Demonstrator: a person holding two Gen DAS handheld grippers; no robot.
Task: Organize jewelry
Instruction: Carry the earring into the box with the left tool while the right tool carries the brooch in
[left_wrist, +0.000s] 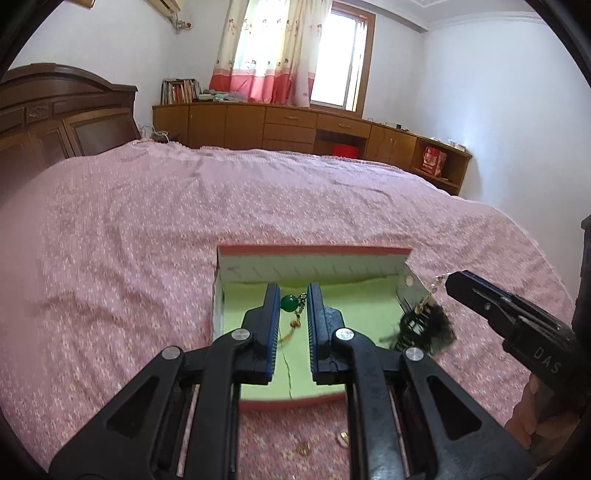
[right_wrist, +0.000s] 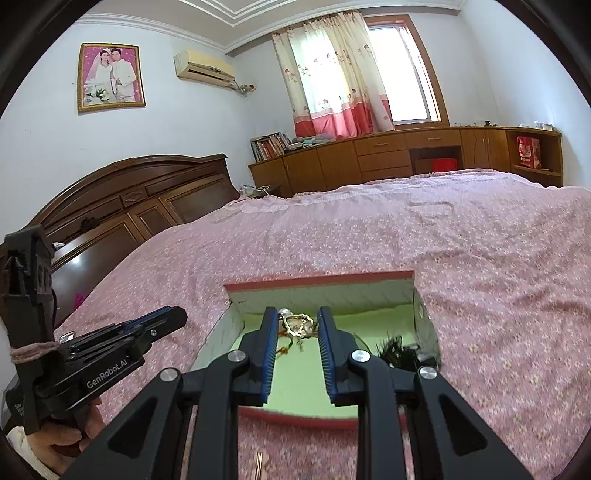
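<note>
Left gripper (left_wrist: 291, 291) agape — green bead (left_wrist: 289, 303), box (left_wrist: 314, 251)

Daylight is flooding through the window (left_wrist: 345, 55) at twelve o'clock, overexposing it; fisheye edges are bending, vignetting darkly.

Pink bedspread (left_wrist: 147, 221) — open box (left_wrist: 314, 251), gold trinkets (left_wrist: 304, 448).

Pink floral bedspread (left_wrist: 147, 229) covers the bed, dark wood headboard (right_wrist: 122, 206) behind it. Orange-brown cabinet run (left_wrist: 295, 125) under the window, books (left_wrist: 179, 92) on its left end, red bag (left_wrist: 434, 160) in the open shelf. Pink-hem curtains (right_wrist: 332, 74), wall AC unit (right_wrist: 205, 68), framed wedding photo (right_wrist: 110, 75).
</note>
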